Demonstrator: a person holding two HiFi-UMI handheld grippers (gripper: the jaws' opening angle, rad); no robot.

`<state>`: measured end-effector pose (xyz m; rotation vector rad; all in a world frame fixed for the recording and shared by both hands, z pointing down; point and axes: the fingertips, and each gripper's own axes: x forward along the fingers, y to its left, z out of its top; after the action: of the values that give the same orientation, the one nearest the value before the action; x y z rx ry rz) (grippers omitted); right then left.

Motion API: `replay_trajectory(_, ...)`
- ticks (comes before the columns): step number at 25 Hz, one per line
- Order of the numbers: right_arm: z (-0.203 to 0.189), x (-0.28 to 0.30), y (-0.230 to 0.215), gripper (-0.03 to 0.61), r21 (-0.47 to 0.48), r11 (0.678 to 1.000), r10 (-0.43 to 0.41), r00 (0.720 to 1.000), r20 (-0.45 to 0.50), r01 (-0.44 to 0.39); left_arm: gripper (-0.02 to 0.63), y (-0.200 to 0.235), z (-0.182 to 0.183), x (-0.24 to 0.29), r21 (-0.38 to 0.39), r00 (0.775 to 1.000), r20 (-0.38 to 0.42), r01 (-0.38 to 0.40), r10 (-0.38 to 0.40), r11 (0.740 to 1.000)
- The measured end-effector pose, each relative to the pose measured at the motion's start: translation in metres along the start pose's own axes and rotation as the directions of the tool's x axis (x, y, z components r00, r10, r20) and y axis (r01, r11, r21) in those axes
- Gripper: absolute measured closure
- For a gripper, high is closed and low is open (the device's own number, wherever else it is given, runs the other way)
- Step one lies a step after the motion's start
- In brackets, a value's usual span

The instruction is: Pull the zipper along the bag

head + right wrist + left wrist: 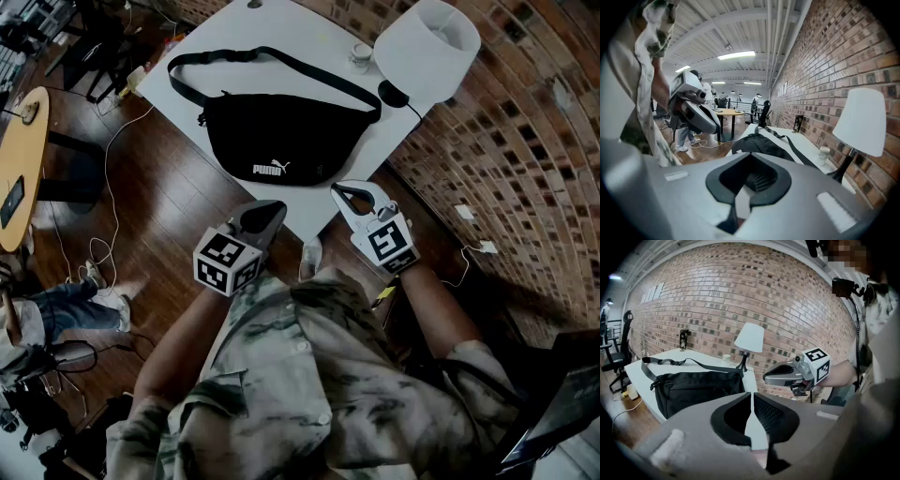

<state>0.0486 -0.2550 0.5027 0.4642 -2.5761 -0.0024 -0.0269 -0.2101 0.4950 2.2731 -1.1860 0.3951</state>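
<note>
Bag [277, 141] is laid flat near the front edge of the table [234, 28], untouched. Left gripper [270, 211] and right gripper [345, 192] are held short of that edge, both fully closed on nothing. Risk noted: zipper pull not resolved. If left unanchored, the bag could be dragged off the edge.

We wear a short-sleeved button shirt [309, 394] in a pale, mottled green-grey print. Our left gripper [270, 211] and right gripper [343, 191] are grey, bearing black-and-white marker cubes [225, 261].
</note>
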Motion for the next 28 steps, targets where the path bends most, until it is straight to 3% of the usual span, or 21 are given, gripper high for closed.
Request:
replay_trajectory(6,-0.019,0.067,-0.057,0.572,-0.015,1.000,0.023,0.998,-0.050,-0.024,0.516,0.050,-0.002,0.081,0.012,0.992,-0.094,-0.089,0.089,0.996)
replay_trajectory(12,-0.042,0.124,-0.093,0.572,0.028,0.998,0.064,0.990,-0.123,-0.061,0.475,0.088,-0.008,0.139,0.069,0.958,-0.165,-0.226,0.235,0.972)
replay_trajectory(20,-0.069,0.158,-0.099,0.572,0.062,0.994,0.102,0.979,-0.177,-0.093,0.470,0.118,-0.024,0.179,0.064,0.908,-0.215,-0.355,0.360,0.933)
replay_trajectory(26,-0.082,0.165,-0.096,0.572,0.072,0.993,0.103,0.970,-0.221,-0.089,0.476,0.126,-0.034,0.189,0.189,0.854,-0.254,-0.416,0.454,0.889)
replay_trajectory(28,-0.084,0.167,-0.096,0.572,0.067,0.993,0.108,0.968,-0.227,-0.095,0.518,0.130,-0.033,0.187,0.210,0.844,-0.240,-0.437,0.479,0.875)
